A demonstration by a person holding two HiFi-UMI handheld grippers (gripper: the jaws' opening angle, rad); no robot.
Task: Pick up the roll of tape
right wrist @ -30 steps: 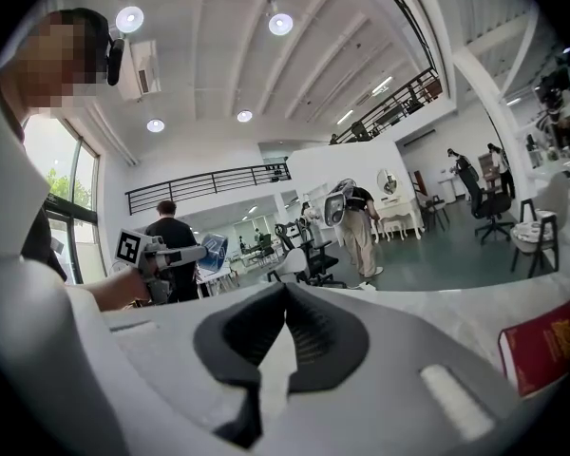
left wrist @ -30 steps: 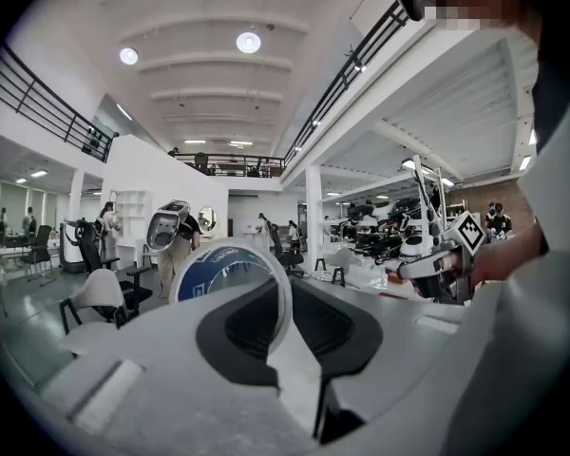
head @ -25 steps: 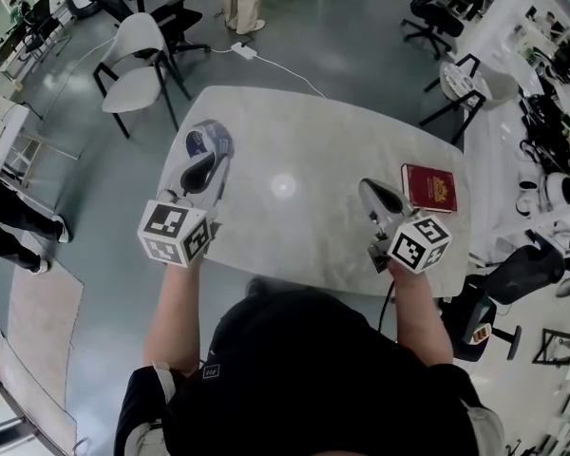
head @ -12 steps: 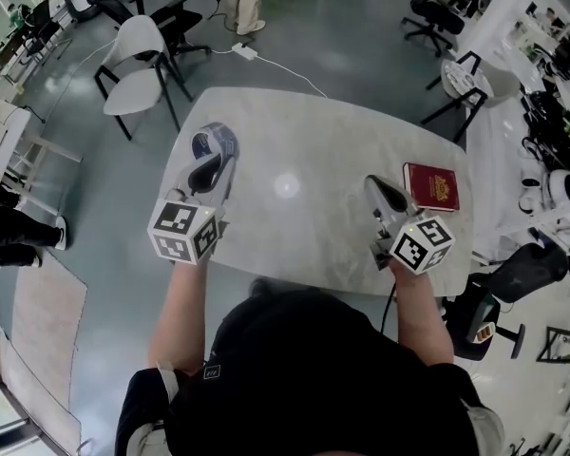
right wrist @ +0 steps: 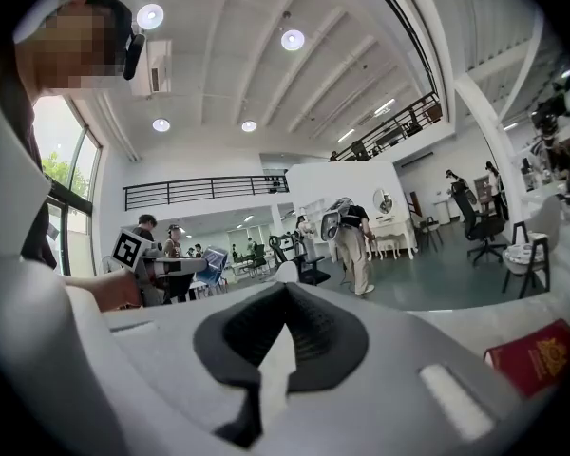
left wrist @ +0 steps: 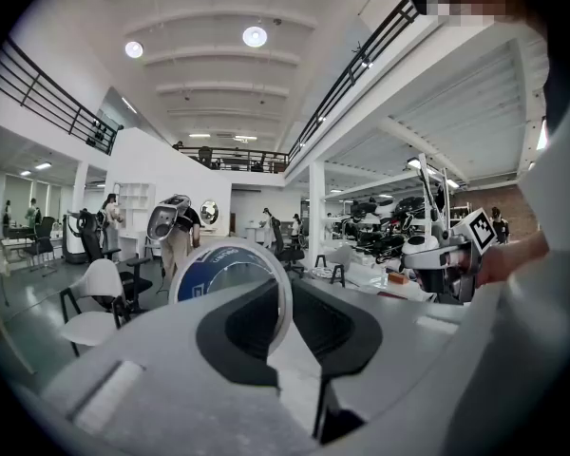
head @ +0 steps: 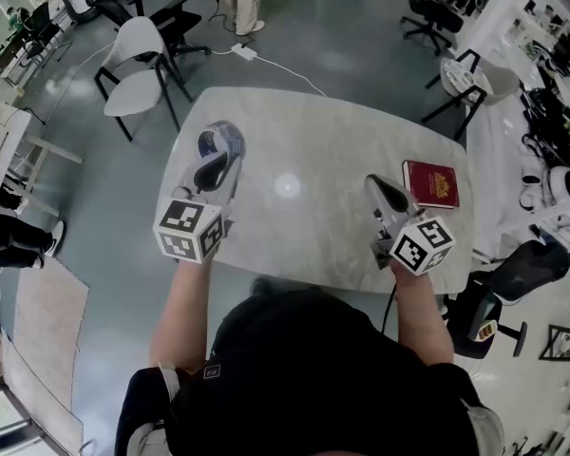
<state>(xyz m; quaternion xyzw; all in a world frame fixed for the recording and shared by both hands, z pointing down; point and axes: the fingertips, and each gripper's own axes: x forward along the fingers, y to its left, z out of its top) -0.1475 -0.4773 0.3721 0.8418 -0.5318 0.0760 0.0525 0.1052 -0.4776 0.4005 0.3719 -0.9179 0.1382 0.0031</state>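
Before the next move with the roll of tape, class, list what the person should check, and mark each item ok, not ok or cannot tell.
1. Left gripper has its jaws shut on the wall of the roll of tape: ok.
2. Tape stands upright in the jaws, blue face to the side: ok.
3. Tape is clear of the table: cannot tell; no view shows its underside.
4. Right gripper is shut, holds nothing and is well away from the tape: ok.
5. Red booklet lies flat near the right gripper, far from the tape's side of the table: ok.
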